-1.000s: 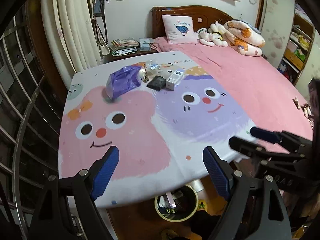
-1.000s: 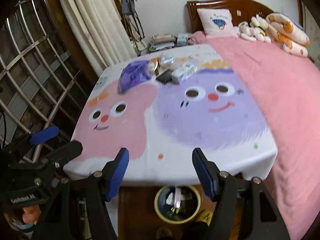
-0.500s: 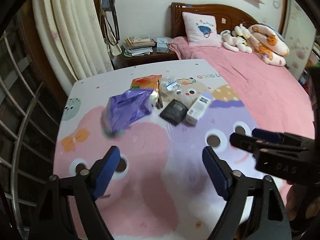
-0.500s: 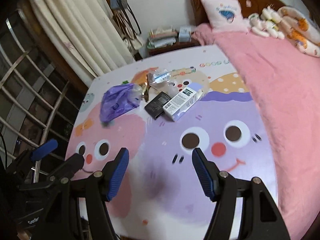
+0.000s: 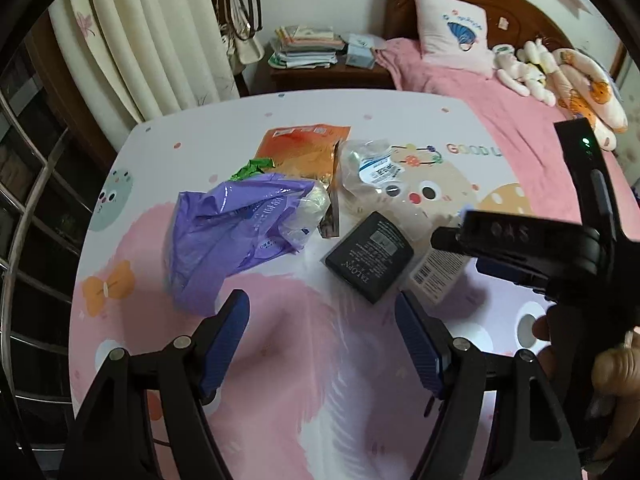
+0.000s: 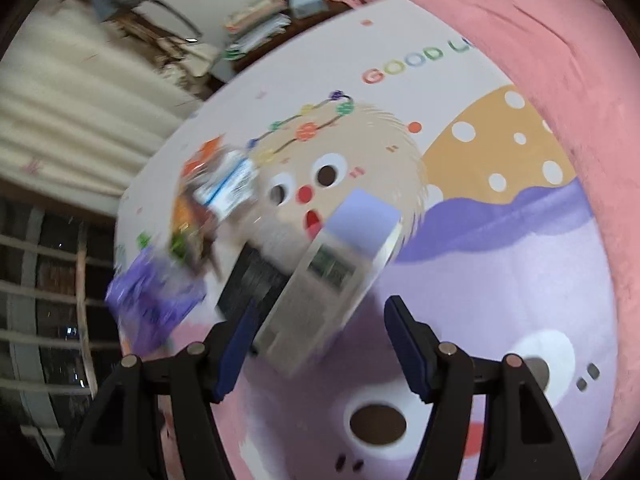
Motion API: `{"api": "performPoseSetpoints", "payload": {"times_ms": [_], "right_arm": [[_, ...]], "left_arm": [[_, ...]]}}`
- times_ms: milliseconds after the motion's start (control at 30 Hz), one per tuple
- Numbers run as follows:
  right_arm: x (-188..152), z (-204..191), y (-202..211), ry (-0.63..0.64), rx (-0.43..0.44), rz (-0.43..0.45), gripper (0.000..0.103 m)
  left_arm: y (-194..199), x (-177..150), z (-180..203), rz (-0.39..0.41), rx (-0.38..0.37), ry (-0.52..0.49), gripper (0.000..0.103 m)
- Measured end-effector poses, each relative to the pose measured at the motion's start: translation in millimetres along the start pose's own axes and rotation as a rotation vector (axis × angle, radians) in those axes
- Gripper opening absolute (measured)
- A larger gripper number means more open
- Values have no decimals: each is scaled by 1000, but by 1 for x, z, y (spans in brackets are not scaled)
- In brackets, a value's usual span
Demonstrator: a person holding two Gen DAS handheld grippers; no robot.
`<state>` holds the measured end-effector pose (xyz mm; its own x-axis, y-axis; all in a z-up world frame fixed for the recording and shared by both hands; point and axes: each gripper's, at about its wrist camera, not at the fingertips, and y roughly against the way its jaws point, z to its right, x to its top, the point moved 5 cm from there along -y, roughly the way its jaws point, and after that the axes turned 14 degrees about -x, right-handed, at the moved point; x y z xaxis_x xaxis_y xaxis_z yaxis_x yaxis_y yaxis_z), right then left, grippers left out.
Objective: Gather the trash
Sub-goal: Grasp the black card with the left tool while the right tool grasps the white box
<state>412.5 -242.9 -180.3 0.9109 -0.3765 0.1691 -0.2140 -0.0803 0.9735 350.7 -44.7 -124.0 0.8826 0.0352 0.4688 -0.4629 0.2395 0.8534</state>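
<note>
Left gripper (image 5: 322,340) released, jaws just narrowing, empty; crumpled purple plastic bag (image 5: 236,232) ahead-left. Right gripper (image 6: 318,340) released; white rectangular carton (image 6: 328,284) just ahead.

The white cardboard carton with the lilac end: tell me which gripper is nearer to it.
Right. The right gripper is open with the white cardboard carton reaching between its fingertips. The left gripper, also open, sits short of the carton, nearer the flat black packet.
</note>
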Motion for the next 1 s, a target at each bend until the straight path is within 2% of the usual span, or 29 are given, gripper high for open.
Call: {"api": "performPoseSetpoints", "payload": {"times_ms": [100, 200, 233, 300, 433, 500, 567, 633, 767, 900, 1000], "right_arm": [[6, -4, -13, 10, -39, -23, 66], [6, -12, -14, 84, -80, -3, 67], [7, -12, -14, 101, -88, -2, 61], [4, -11, -13, 131, -75, -6, 57], [0, 1, -10, 166, -63, -17, 36], [-2, 8, -9, 181, -61, -15, 33], [-3, 18, -5, 190, -53, -8, 33], [-6, 26, 0, 202, -49, 5, 33], [-10, 37, 5, 196, -31, 11, 33], [-13, 41, 4, 181, -6, 4, 33], [-14, 43, 3, 179, 9, 0, 33]], "left_arm": [[-10, 3, 0, -15, 3, 7, 74], [-20, 6, 1, -34, 6, 0, 74], [-24, 7, 2, -41, 5, -4, 74], [-29, 10, 4, -52, -3, -12, 74], [-43, 15, 12, -86, -45, -47, 74], [-50, 16, 17, -107, -71, -66, 74], [-60, 18, 22, -134, -104, -89, 70], [-71, 18, 27, -173, -152, -107, 60], [-90, 20, 31, -229, -204, -123, 60], [-109, 20, 31, -280, -204, -142, 60], [-115, 24, 32, -279, -180, -180, 60]]}}
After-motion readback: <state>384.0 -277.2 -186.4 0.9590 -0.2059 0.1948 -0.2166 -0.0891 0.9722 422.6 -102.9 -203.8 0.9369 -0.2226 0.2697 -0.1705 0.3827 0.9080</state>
